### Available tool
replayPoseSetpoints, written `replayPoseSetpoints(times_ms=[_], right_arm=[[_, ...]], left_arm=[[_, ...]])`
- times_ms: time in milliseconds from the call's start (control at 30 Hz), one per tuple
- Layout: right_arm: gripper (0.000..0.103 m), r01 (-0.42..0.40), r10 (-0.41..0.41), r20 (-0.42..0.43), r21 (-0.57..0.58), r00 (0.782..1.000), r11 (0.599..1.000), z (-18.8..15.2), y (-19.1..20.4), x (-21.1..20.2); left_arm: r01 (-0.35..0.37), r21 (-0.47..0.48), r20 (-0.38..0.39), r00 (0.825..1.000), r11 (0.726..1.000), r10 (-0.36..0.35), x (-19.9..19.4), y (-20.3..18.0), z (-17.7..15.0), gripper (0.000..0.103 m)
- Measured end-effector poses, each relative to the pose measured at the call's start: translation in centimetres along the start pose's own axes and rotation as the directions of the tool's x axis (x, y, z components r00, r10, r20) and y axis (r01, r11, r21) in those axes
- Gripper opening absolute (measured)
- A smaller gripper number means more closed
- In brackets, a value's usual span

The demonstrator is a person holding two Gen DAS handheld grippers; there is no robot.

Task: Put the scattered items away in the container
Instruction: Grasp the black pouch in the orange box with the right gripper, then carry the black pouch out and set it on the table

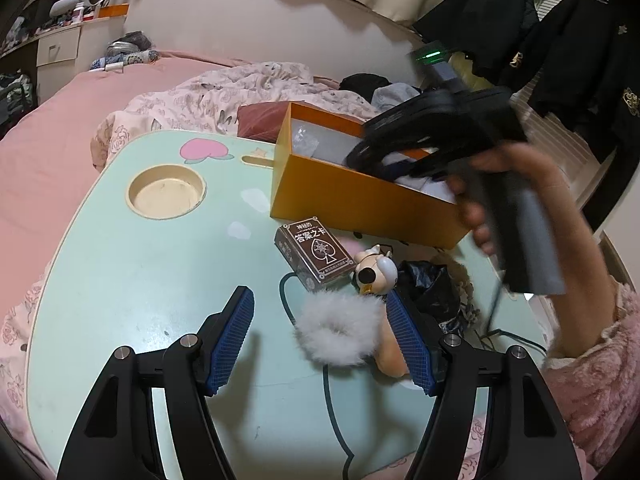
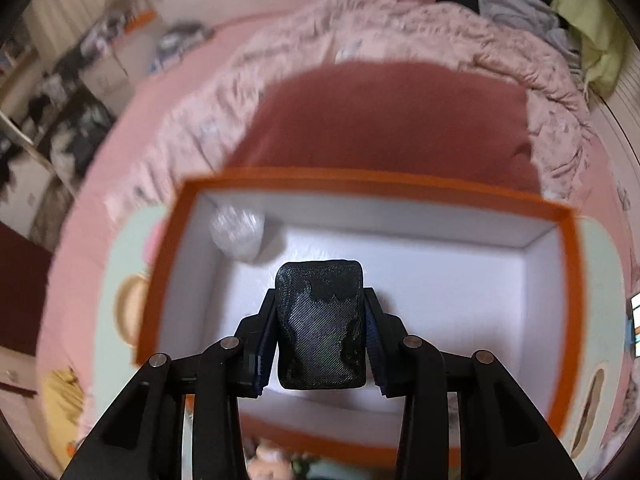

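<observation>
An orange box (image 1: 340, 204) with a white inside stands at the far right of the mint-green table (image 1: 140, 256). My right gripper (image 2: 320, 332) is shut on a black textured block (image 2: 320, 328) and holds it over the open box (image 2: 568, 280), where a clear crumpled wrap (image 2: 238, 232) lies in the far left corner. In the left wrist view the right gripper (image 1: 404, 148) reaches into the box. My left gripper (image 1: 320, 332) is open above the table, its jaws around a white fluffy pompom (image 1: 340, 332). A brown card box (image 1: 314, 254) and a small doll figure (image 1: 376, 272) lie beyond it.
A black crumpled bag (image 1: 432, 288) and cables lie at the table's right. A round cup recess (image 1: 166, 192) sits at the table's left. The table stands on a pink bed with a floral quilt (image 1: 224, 88) and a dark red pillow (image 2: 392, 120) behind the box.
</observation>
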State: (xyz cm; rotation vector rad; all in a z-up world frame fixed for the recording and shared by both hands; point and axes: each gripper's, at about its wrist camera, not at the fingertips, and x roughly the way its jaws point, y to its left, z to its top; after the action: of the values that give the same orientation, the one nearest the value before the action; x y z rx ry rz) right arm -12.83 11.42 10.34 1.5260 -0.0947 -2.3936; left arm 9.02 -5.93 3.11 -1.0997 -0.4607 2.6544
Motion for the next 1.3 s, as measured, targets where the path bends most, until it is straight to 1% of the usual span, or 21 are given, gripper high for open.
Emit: replayPoseSetpoints(times_ms=[133,233,367,433,567,700,767,833,967,1033,1067,1100,1167,1200,1233,1267,1300], right_arm=[[0.038,-0.117,0.115,0.055,0.031,0.992,0.993,-1.3,-1.7,-5.0],[0.038,-0.139,0.136,0.084,0.029,0.987,0.990,-3.4,-2.6,-7.8],[0.038,-0.173,0.170,0.056,0.050,0.984,0.984,-6.9,-3.9,-8.7],[0.038,-0.145,0.142,0.037,0.086,0.989,0.986,-9.0,-5.2,-8.3],[0.038,-0.025,0.024,0.008,0.170,1.000,0.985,-12.2,-8.0,-7.1],[0.038,0.032,-0.029,-0.019,0.188,0.999,0.982,-13.9,-8.6,-5.7],[0.038,0.035,-0.029,-0.036,0.184,0.999,0.982,-14.4,-8.3,-4.8],[0.039,0.015,-0.010,-0.031,0.176,0.999,0.984,-14.8,-7.9,-4.3],[0.040,-0.019,0.014,0.033,0.172,0.999,0.985,-15.2,-7.1,-4.8],[0.044,-0.016,0.001,0.087,0.174,0.996,0.985,-15.5,-6.9,-5.7],[0.044,-0.016,-0.004,0.114,0.172,0.994,0.985,-15.5,-6.8,-6.2],[0.044,-0.020,-0.003,0.134,0.172,0.991,0.985,-15.5,-6.6,-6.7],[0.045,-0.040,0.012,0.160,0.171,0.987,0.985,-15.6,-6.5,-7.3],[0.045,-0.050,0.021,0.164,0.170,0.986,0.984,-15.6,-6.5,-7.5],[0.045,-0.058,0.029,0.167,0.170,0.986,0.984,-15.7,-6.6,-7.6],[0.045,-0.061,0.032,0.169,0.172,0.985,0.983,-15.7,-6.6,-7.7],[0.045,-0.064,0.035,0.169,0.174,0.985,0.983,-15.7,-6.7,-7.7]], left_arm=[[-0.005,0.003,-0.001,1.000,1.000,0.005,0.1,-0.2,-0.1,0.069],[-0.006,0.005,-0.002,1.000,1.000,0.006,0.1,-0.2,-0.1,0.069],[-0.010,0.006,0.005,1.000,1.000,0.010,0.0,-0.2,-0.1,0.069],[-0.011,0.006,0.011,1.000,1.000,0.011,-0.1,-0.2,-0.1,0.069],[-0.011,0.006,0.003,1.000,1.000,0.011,0.1,-0.1,0.0,0.069],[-0.011,0.025,-0.010,1.000,1.000,0.011,0.3,-0.5,0.0,0.069],[-0.018,0.041,-0.008,1.000,0.999,0.019,0.2,-0.8,0.1,0.069],[-0.033,0.061,0.007,0.999,0.998,0.033,-0.1,-1.3,0.3,0.069],[-0.034,0.095,0.032,0.999,0.995,0.031,-0.7,-2.2,1.4,0.069],[-0.020,0.112,0.031,0.999,0.994,0.016,-0.8,-2.8,2.8,0.069],[-0.008,0.133,0.032,0.999,0.991,0.004,-0.8,-3.3,3.9,0.069],[-0.004,0.157,0.037,0.999,0.988,-0.002,-0.8,-3.7,5.1,0.069],[-0.026,0.234,0.055,0.998,0.972,0.013,-0.3,-5.2,7.8,0.069],[-0.057,0.272,0.066,0.997,0.961,0.041,0.2,-5.8,9.1,0.069],[-0.105,0.314,0.076,0.993,0.944,0.085,1.2,-6.4,10.3,0.069],[-0.162,0.361,0.075,0.987,0.918,0.145,2.7,-7.0,11.5,0.069],[-0.196,0.399,0.060,0.980,0.896,0.188,4.2,-7.4,12.4,0.069]])
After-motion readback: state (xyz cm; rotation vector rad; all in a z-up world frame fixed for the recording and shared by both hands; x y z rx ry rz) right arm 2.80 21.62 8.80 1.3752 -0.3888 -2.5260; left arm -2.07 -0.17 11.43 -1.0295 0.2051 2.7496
